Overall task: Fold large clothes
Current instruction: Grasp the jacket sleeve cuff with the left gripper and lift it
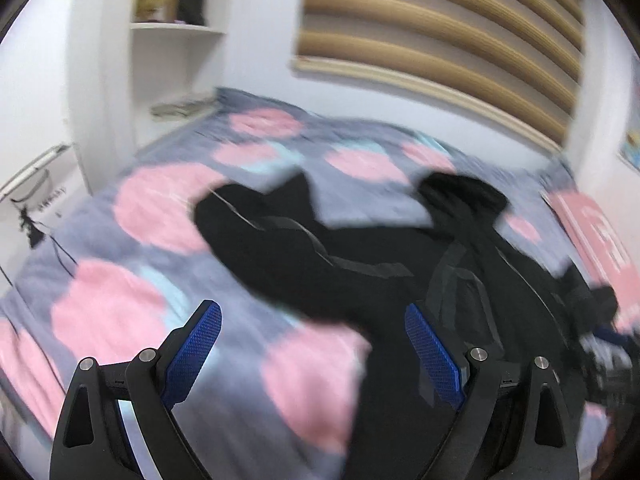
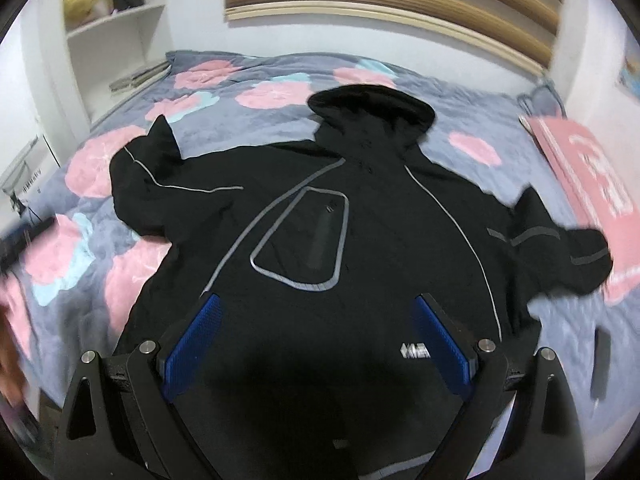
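Right wrist view: black hooded jacket [image 2: 360, 216] with grey piping lies spread flat on the bed [image 2: 248, 128], sleeves out, over a grey quilt with pink blooms. Right gripper [image 2: 320, 320] gapes wide above its hem; left gripper [image 1: 312, 330], wide too, hovers beside the jacket's sleeve.

Home bedroom: bed with floral quilt [image 2: 248, 128], wall shelves [image 2: 116, 20].

The left gripper [image 1: 313, 316] has 2 matte black plastic fingers faced with blue, finely textured rectangular pads [image 1: 196, 354], and round silver screws [image 1: 147, 355] at the black linkage joints. The right gripper [image 2: 318, 312] has the same black fingers, blue pads [image 2: 440, 350] and silver screws [image 2: 486, 345].
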A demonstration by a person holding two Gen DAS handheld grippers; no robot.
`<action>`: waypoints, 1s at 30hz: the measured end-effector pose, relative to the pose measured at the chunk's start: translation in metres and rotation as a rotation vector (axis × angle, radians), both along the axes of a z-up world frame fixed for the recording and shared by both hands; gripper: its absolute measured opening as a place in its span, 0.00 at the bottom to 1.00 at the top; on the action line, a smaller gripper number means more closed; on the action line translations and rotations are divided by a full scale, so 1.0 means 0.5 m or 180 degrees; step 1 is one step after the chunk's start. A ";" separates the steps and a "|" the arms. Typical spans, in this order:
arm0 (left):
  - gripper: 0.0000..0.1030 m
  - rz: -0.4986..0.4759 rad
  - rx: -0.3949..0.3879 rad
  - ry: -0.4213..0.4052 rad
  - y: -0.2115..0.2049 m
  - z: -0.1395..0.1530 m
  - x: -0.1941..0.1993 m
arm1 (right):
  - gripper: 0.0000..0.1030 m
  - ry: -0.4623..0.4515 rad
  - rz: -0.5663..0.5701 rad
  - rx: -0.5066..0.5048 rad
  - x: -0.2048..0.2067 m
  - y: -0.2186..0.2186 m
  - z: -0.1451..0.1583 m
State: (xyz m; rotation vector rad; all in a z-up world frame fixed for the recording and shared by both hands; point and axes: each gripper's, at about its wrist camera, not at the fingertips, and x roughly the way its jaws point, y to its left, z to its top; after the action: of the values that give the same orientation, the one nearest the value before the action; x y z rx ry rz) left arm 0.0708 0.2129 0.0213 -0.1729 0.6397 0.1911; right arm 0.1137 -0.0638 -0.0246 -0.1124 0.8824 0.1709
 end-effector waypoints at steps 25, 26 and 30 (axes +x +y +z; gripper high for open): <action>0.71 0.0557 -0.1338 0.0570 0.452 -0.334 0.510 | 0.91 0.0252 0.0655 0.0548 0.349 0.268 -0.168; 0.48 0.0543 -0.1299 0.0565 0.450 -0.335 0.516 | 0.91 0.0274 0.0665 0.0515 0.352 0.273 -0.176; 0.16 0.0441 -0.1199 0.0335 0.444 -0.299 0.494 | 0.89 0.0257 0.0685 0.0426 0.362 0.297 -0.176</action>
State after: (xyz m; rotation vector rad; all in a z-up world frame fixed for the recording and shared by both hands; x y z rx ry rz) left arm 0.3179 0.4348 -0.1279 -0.5740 0.7657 0.2127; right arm 0.2944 0.0849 -0.1127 -0.0757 0.9359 0.4372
